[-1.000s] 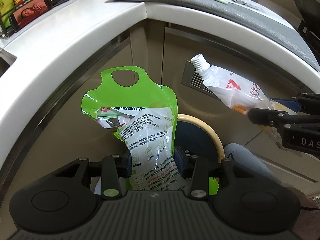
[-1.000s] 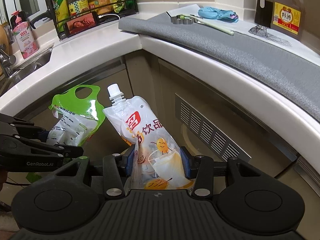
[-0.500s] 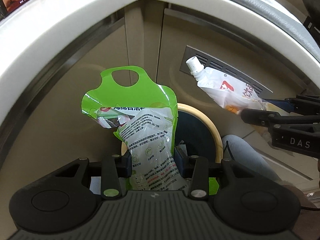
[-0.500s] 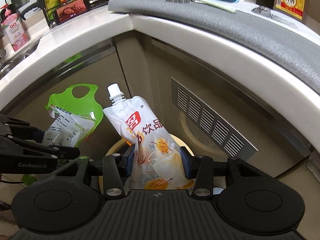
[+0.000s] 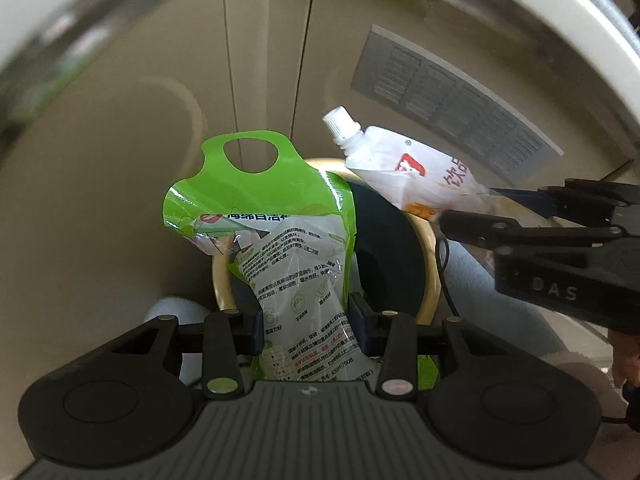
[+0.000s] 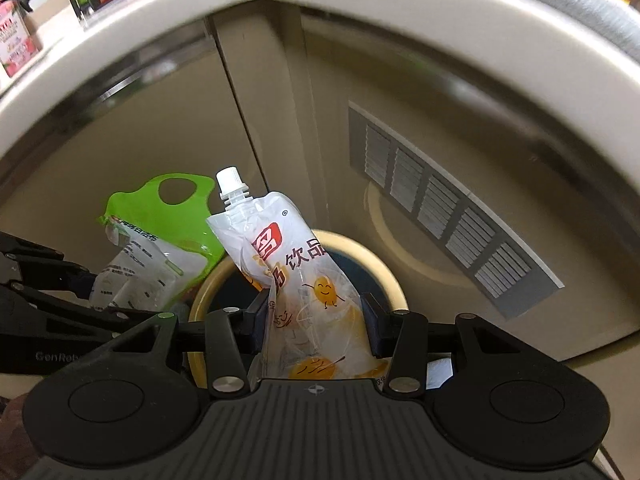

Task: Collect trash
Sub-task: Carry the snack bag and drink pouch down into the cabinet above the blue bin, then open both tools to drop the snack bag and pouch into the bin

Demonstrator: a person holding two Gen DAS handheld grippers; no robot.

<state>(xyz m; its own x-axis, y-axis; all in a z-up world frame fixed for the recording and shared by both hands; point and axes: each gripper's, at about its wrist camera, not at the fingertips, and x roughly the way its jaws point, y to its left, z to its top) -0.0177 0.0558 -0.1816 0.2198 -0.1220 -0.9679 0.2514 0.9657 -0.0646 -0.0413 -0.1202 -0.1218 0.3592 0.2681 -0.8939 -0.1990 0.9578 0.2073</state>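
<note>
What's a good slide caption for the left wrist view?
Left gripper holds a green bag above the bin; right gripper brings a spouted drink pouch alongside.

Sponge pack left of drink pouch, seemingly above bin

The green bag carries white Chinese lettering on its green band, reading roughly "海绵百洁布", with a small red round logo at nine o'clock of it; the fine print on its clear panel below is too small to read. The white spouted drink pouch shows a red square logo with a white character and, at three o'clock of that, dark characters "饮品". The right tool bears the pale letters "DAS" on its black body. The left tool reads "GenRob", the rest hidden.
</note>
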